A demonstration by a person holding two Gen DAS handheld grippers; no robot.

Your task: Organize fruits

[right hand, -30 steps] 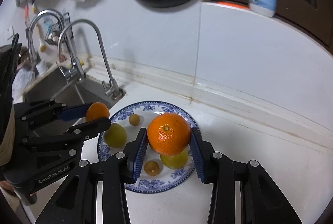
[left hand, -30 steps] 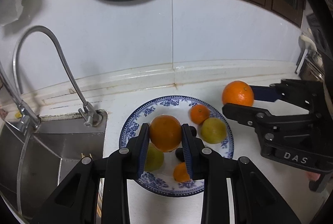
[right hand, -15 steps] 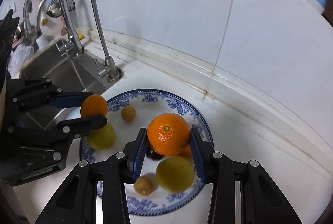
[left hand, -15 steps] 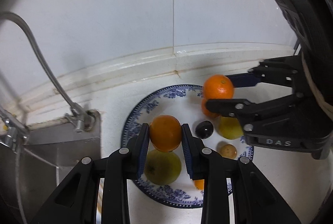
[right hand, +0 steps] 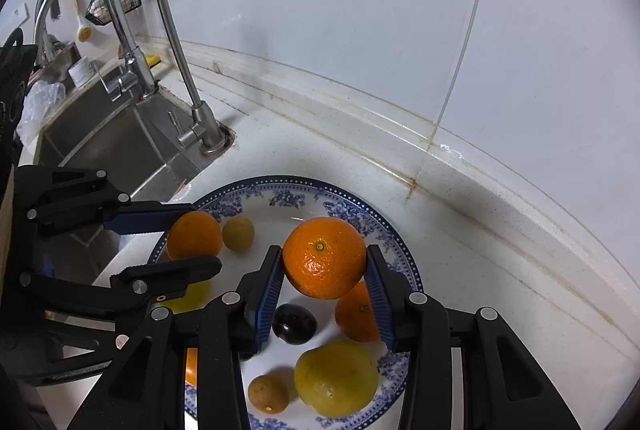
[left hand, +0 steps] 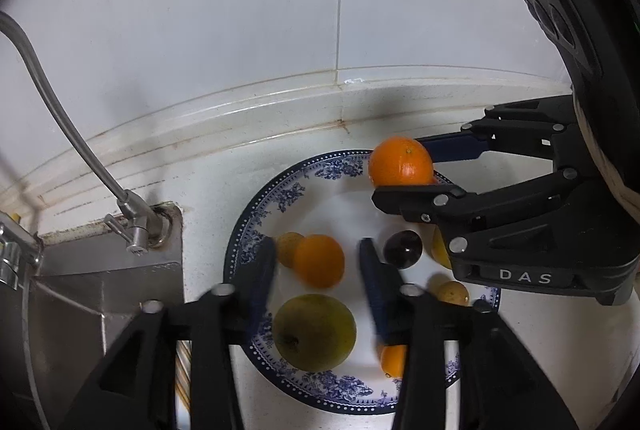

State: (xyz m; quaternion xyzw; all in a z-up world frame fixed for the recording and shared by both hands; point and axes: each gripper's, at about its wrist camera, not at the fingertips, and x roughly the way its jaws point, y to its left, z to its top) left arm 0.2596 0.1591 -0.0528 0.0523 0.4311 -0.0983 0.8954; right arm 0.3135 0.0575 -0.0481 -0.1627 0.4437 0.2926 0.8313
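A blue-and-white plate holds several fruits: a green-yellow one, a dark plum, a yellow one, and small brown and orange ones. My left gripper hangs low over the plate's sink side. Its jaws are opening, and a blurred orange sits between the pads with a gap on each side. My right gripper is shut on a larger orange, held above the plate's far part.
A steel sink lies left of the plate, with a curved faucet at its corner. White tiled wall rises behind the counter's raised back ledge. White counter runs to the plate's right.
Both grippers came down closer over the plate. The left jaws, shut on the orange before, have spread off it. The right gripper still grips its orange, now over the plate's far part.
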